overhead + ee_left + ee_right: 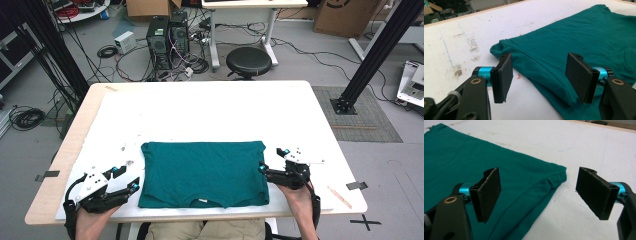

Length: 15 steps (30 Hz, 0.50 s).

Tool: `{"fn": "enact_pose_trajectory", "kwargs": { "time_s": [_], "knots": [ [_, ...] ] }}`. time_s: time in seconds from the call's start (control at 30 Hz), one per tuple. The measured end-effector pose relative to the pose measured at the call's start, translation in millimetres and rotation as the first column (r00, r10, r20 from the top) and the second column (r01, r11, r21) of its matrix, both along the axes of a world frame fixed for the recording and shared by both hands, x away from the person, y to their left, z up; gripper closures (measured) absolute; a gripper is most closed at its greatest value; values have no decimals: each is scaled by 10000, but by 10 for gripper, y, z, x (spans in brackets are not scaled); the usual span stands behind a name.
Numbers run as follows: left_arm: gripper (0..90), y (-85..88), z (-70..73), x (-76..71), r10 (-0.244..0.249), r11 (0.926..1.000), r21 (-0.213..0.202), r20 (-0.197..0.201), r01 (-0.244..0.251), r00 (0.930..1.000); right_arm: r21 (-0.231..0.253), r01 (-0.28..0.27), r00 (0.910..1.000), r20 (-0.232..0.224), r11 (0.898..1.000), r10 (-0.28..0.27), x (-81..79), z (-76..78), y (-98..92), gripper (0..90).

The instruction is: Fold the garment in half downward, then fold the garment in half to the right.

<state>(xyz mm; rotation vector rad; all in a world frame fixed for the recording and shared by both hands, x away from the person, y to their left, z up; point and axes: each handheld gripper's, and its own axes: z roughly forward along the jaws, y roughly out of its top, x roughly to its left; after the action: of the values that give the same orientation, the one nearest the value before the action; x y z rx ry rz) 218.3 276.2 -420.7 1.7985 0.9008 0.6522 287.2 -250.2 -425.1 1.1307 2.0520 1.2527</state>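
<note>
A teal T-shirt lies folded flat near the front edge of the white table, collar toward the person. My left gripper rests low at the shirt's front left corner, jaws open. In the left gripper view the gripper straddles the shirt's folded side edge without pressing on it. My right gripper sits by the shirt's right edge, also open. In the right gripper view the gripper frames the shirt's corner with a wide gap between the jaws.
Behind the table stand a black stool, two computer towers with tangled cables, and a black frame post at the right. Small tape strips mark the table's front corners. The white surface beyond the shirt is bare.
</note>
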Motion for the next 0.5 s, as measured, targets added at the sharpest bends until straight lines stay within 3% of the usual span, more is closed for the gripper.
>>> {"fn": "enact_pose_trajectory", "kwargs": {
  "time_s": [0.5],
  "knots": [
    [389,-32,-32,-93,171,9998,118,-188,-169,9997,45,-435,9990,59,9990,434,32,67,145,205]
  ]
}}
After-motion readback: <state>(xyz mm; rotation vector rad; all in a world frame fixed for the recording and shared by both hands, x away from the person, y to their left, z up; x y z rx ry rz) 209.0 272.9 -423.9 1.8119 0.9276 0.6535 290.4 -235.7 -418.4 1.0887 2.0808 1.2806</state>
